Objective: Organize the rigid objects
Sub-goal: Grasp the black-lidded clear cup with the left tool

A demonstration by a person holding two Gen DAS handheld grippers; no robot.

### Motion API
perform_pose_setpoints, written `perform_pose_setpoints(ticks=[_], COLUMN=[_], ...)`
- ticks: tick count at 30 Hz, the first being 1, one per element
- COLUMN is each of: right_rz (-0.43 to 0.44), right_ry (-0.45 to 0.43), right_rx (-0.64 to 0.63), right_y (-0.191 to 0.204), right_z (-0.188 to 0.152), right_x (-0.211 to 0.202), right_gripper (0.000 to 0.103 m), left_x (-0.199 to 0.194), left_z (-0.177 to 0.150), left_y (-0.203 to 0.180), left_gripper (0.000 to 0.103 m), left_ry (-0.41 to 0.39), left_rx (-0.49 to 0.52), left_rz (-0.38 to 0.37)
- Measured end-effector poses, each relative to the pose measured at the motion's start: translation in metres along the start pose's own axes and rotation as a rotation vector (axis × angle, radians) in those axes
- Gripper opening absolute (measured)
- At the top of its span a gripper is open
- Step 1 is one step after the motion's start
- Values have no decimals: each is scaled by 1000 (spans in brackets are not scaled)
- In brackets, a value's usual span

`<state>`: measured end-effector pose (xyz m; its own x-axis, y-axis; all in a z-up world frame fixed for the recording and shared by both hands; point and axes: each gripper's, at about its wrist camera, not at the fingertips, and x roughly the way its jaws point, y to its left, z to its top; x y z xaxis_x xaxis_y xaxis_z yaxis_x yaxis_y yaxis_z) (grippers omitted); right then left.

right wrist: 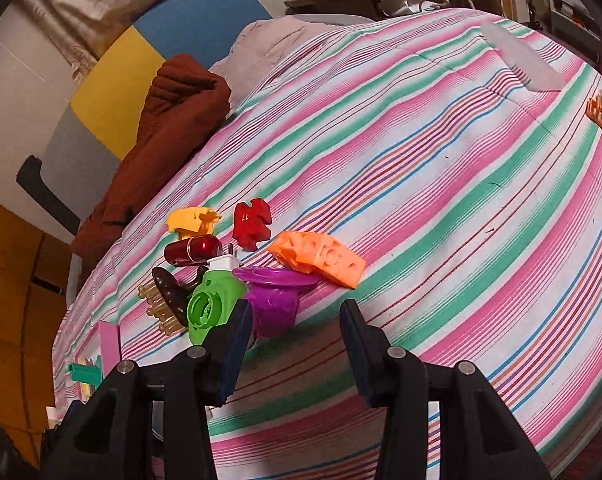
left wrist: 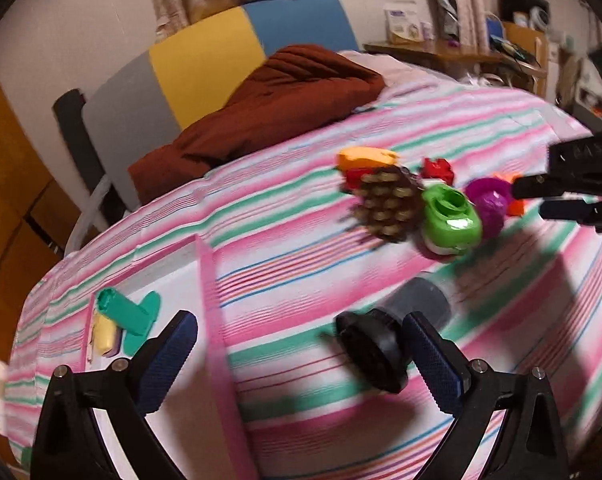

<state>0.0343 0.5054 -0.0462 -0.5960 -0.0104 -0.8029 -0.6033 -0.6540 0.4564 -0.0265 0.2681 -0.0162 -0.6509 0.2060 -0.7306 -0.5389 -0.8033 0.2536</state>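
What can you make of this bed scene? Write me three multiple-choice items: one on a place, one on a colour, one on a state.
1. The teal piece lies:
A. on the floor
B. in the pink-edged tray
C. on a pillow

2. The piece marked 11 is:
A. red
B. blue
C. white

3. The right gripper is:
A. shut on a toy
B. shut and empty
C. open, with nothing gripped

Key: 1 B, the left wrist view shows it inside the tray's rim. 2 A, the right wrist view shows it red. 3 C, its fingers stand apart with nothing pressed between them.
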Motion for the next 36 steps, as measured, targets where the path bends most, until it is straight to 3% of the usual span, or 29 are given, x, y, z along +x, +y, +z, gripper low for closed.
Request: perform_pose_setpoints(ticks=[5,11,15,18,20,23,34,36], right_rz=[8,7,5,6,-1,-5,3,4], right_ry=[-2,-12,-19,-21,-21,-18,-11,-12], right_rx=[-2,-31,-22,-2,0,2,-19,-19], right_y=[3,8,7,3,2,1,7,6], right_z=[2,0,1,2,2,1,1,0], right_x=[2,0,-1,-1,-1,-1,1,0], right_gripper=[46,46,46,46,46,46,46,46], left_x=[-6,-1,-20,-26,-19,3,6,3], left_z=[-8,-20,-17,-3,5,11,-9,-11], left_y=[33,55,56,28,11,4,68,75], left_gripper=[103,102,102,102,102,99,97,94], left_ry=[16,57,-11,-16,-3,46,89,76], left_rx=[-116,-155,-223,-124,-51,33,-86,-131], left_rz=[-15,56,-72,-95,-71,35,181,160])
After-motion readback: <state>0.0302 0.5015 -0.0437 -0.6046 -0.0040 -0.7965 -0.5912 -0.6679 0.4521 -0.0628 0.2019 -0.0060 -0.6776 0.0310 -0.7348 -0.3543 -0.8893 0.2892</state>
